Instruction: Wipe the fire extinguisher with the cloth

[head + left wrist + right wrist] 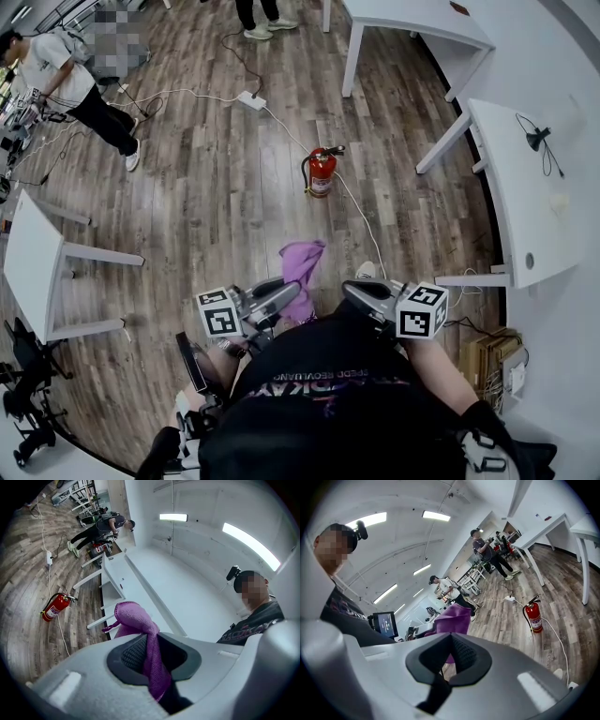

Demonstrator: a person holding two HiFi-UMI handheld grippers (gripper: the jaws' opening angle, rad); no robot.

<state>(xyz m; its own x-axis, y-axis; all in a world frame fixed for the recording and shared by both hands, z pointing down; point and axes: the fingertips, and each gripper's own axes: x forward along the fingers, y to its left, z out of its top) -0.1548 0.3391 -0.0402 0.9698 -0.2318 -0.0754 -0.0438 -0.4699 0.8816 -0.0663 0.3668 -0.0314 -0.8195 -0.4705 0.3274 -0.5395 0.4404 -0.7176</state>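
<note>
The red fire extinguisher (322,172) stood upright on the wooden floor (206,216), ahead of both tongs and well apart from them, with a white cable (361,220) running past its base. Nearer, the purple cloth (302,267) was bunched in the left tongs (281,298), whose jaws clamped it. The right tongs (364,291), near the cloth, were closed together on nothing
</note>
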